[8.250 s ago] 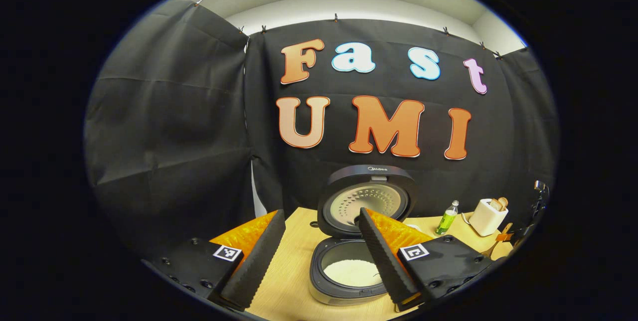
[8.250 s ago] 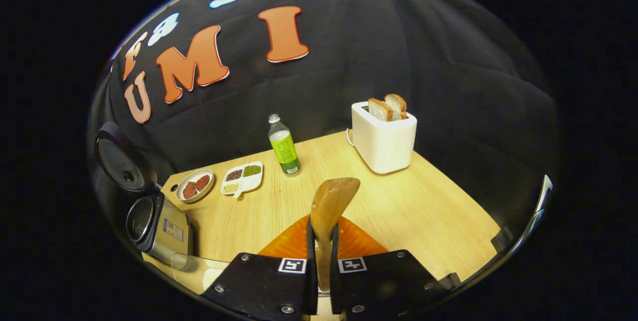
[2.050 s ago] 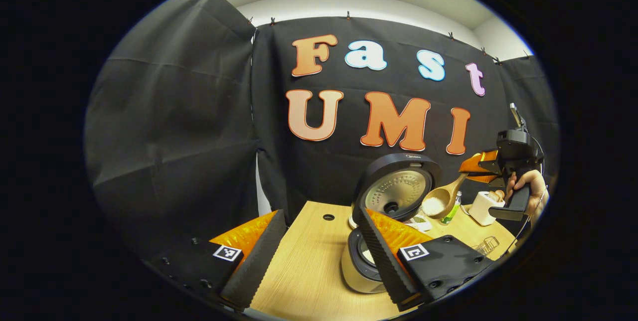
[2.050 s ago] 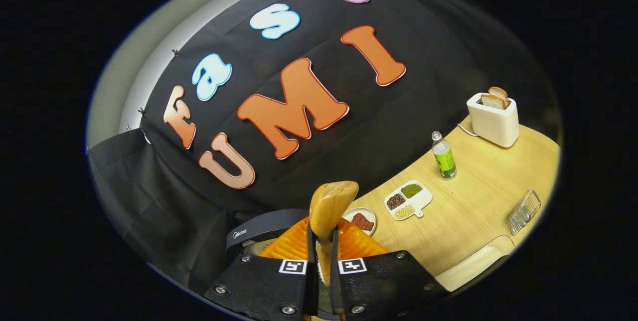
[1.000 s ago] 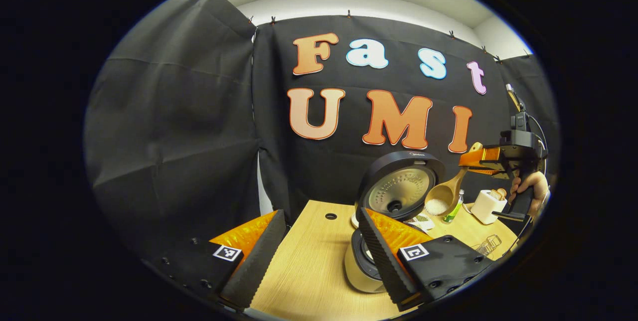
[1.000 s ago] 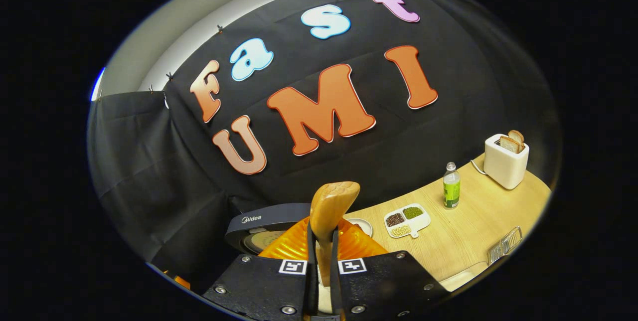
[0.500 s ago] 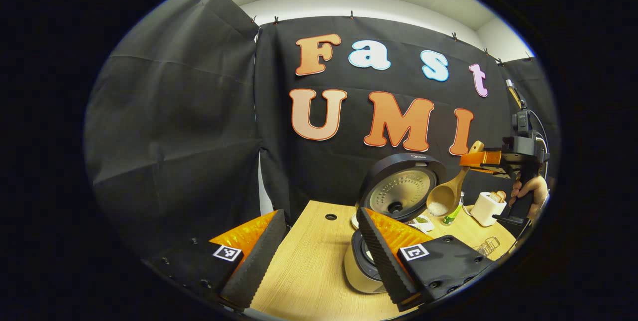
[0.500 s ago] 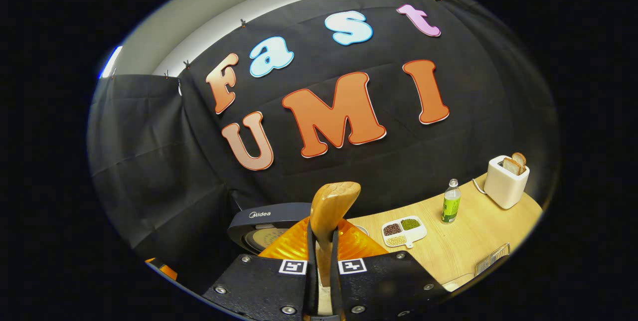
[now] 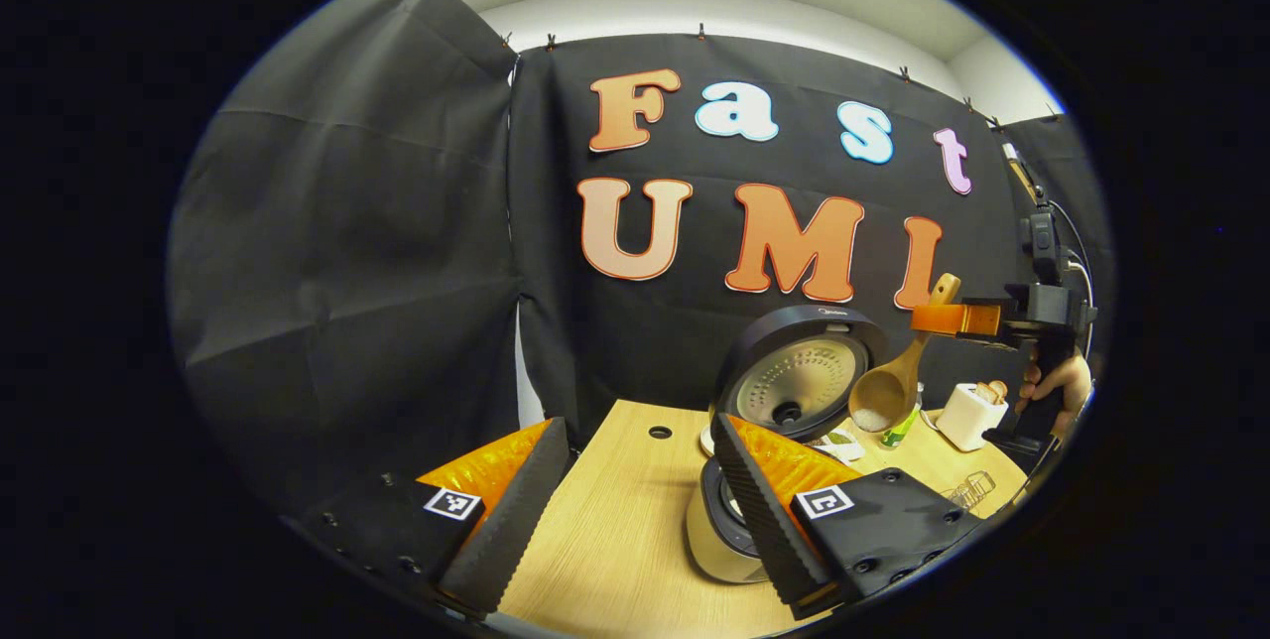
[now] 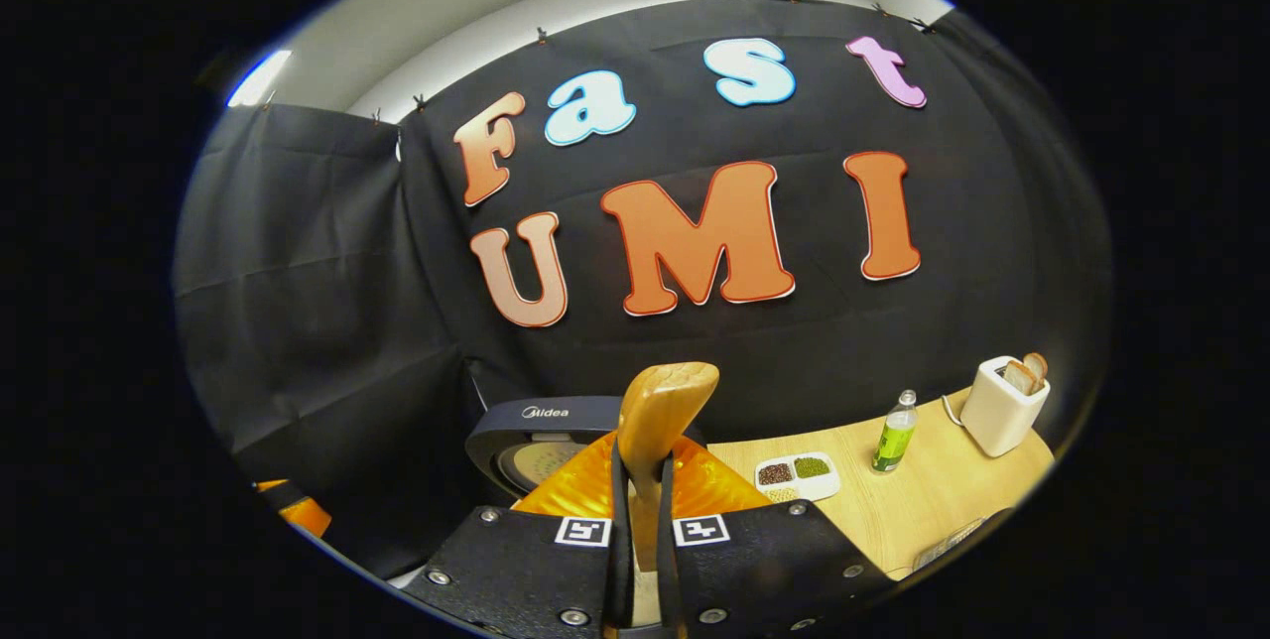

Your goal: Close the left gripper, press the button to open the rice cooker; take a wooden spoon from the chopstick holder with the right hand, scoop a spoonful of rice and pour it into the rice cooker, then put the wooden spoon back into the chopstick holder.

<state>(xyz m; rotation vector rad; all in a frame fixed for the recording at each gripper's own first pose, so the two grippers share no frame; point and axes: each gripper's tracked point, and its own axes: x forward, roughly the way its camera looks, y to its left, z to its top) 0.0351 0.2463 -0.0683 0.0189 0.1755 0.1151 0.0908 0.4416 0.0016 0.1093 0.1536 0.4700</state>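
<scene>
Right claw (image 10: 635, 530) level, gripping tilted wooden spoon (image 9: 886, 389)

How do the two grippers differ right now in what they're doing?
The left gripper is open with nothing between its fingers; the right gripper is shut on the wooden spoon. The left gripper sits low by the open rice cooker; the right gripper is raised beside the cooker's lid, tipping the spoon's bowl, with rice in it, downward. Both are hand-held.
</scene>
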